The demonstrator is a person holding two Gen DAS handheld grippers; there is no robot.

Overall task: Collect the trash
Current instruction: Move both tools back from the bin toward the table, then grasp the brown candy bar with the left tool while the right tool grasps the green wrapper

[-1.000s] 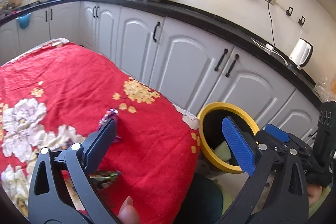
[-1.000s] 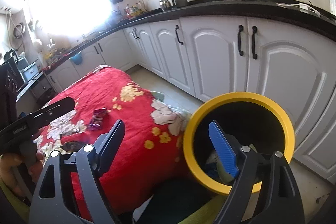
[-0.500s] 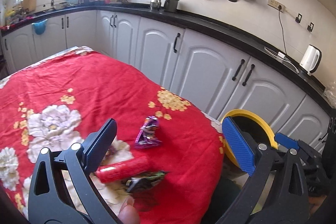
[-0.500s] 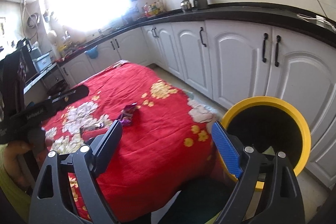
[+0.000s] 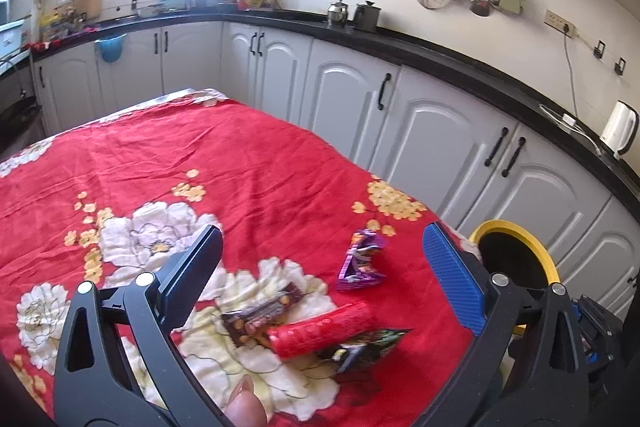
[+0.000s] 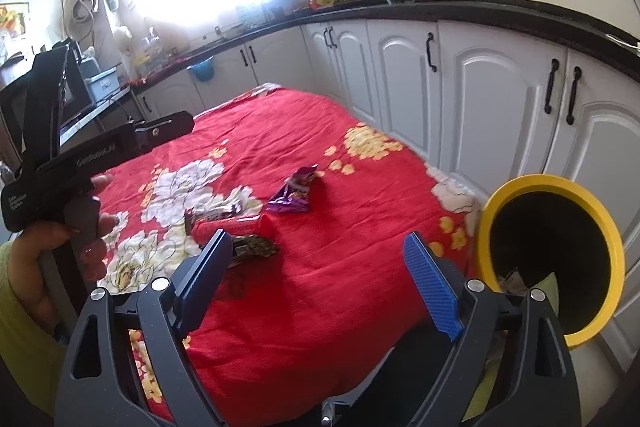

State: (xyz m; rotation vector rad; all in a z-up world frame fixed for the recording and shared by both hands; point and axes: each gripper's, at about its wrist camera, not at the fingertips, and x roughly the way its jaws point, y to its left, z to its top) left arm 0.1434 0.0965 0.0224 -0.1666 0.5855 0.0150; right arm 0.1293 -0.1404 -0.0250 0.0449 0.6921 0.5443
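Several wrappers lie on the red flowered tablecloth (image 5: pixel 248 171): a purple one (image 5: pixel 360 263), a red tube-shaped one (image 5: pixel 320 331), a brown snack bar (image 5: pixel 260 315) and a dark crumpled one (image 5: pixel 368 345). My left gripper (image 5: pixel 320 267) is open and empty, hovering just above them. My right gripper (image 6: pixel 316 271) is open and empty over the table's near edge; the purple wrapper (image 6: pixel 294 191) and dark wrapper (image 6: pixel 252 247) lie ahead of it. A yellow-rimmed black bin (image 6: pixel 552 263) stands right of the table with some trash inside; it also shows in the left wrist view (image 5: pixel 520 255).
White cabinets (image 5: pixel 432 135) under a black counter run behind the table and bin. A white kettle (image 5: pixel 620 127) stands on the counter. The left gripper's body and the hand holding it (image 6: pixel 80 187) show at the left of the right wrist view.
Both grippers have swung left, away from the bin and over the table. More wrappers have come into the left view. Both stay open.
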